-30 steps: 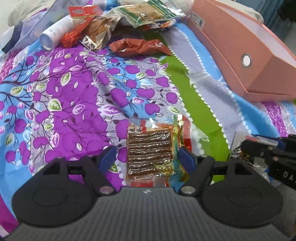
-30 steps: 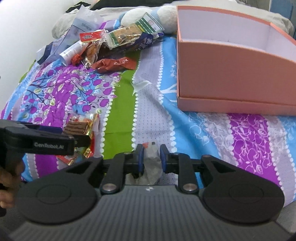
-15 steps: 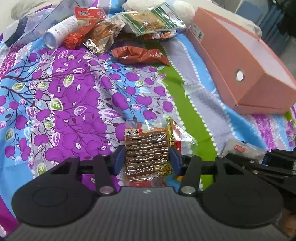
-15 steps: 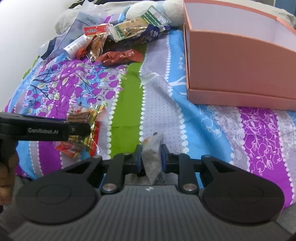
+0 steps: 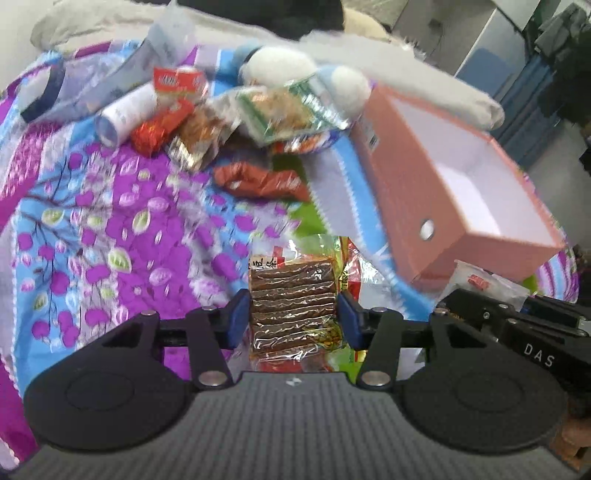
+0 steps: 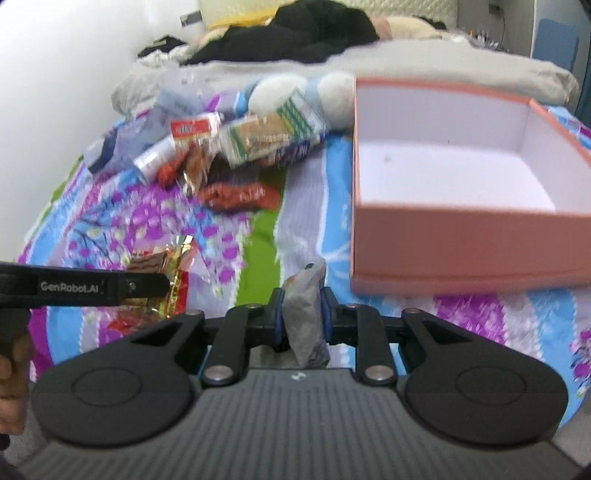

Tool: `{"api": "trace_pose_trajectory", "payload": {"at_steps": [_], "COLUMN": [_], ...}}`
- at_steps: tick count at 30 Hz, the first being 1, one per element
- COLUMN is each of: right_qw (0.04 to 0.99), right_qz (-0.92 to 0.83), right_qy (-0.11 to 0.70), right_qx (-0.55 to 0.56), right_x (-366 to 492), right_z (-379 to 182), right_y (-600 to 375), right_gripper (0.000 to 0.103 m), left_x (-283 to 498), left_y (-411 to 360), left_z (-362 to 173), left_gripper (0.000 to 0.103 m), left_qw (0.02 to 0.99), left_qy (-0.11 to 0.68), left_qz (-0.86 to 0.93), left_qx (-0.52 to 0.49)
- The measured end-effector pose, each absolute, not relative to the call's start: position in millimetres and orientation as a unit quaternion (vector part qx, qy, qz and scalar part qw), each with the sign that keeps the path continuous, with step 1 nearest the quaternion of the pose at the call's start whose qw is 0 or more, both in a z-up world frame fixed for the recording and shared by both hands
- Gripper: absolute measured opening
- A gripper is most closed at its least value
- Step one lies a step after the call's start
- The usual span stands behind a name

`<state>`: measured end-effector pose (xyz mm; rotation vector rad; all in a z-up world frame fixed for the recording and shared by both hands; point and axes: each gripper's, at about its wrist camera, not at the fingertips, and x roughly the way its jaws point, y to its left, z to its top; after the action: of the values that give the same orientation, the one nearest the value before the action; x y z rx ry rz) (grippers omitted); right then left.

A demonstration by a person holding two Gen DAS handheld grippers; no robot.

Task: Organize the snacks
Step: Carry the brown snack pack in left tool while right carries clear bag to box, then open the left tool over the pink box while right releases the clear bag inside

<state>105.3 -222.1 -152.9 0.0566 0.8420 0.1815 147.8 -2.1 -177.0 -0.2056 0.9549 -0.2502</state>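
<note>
Little is sorted yet: a heap of snack packets (image 5: 221, 122) lies on the bedspread (image 5: 92, 221) at ten to twelve o'clock in the left wrist view. The left gripper (image 5: 293, 317), about half open, clamps a packet of brown strips (image 5: 293, 299); the right gripper (image 6: 301, 314), nearly closed, pinches a small grey packet (image 6: 304, 314). At two o'clock, the pink box (image 6: 461, 236) shows only bare white floor.

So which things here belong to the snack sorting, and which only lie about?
Belong to the job:
- brown strip packet in the left hand-held gripper
- grey packet in the right hand-held gripper
- pink box
- snack pile

Lying about:
- plush toy
- black clothes
</note>
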Motion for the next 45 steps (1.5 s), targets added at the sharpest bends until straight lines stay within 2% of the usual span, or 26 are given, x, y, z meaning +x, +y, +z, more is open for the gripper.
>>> {"api": "trace_pose_trajectory", "payload": {"at_steps": [9,16,26,38,45], "right_qw": [0.933,0.942,0.937,0.913,0.902], "right_qz": [0.075,0.046,-0.005,-0.021,-0.031], "right_qy": [0.351,0.33,0.344,0.399,0.416], "right_qx": [0.035,0.046,0.068,0.083,0.108], "right_x": [121,151,205,257,260], "right_z": [-101,-84,-101,-158,-173], "right_y": [-244,-272,-318,-347,-353], "right_gripper": [0.024,0.024,0.024,0.025,0.03], "left_x": [185,227,297,354,353], "left_y": [-38,-72,-125,-172,-171], "left_z": [-111,-89,-116,-157,-160], "left_gripper": [0.056,0.057,0.057,0.057,0.068], "left_qw": [0.894,0.889,0.868,0.854,0.853], "left_qy": [0.405,0.397,0.426,0.446,0.447], "left_qz": [-0.168,-0.199,-0.231,-0.256,-0.26], "left_qx": [-0.094,-0.11,-0.107,-0.079,-0.072]}}
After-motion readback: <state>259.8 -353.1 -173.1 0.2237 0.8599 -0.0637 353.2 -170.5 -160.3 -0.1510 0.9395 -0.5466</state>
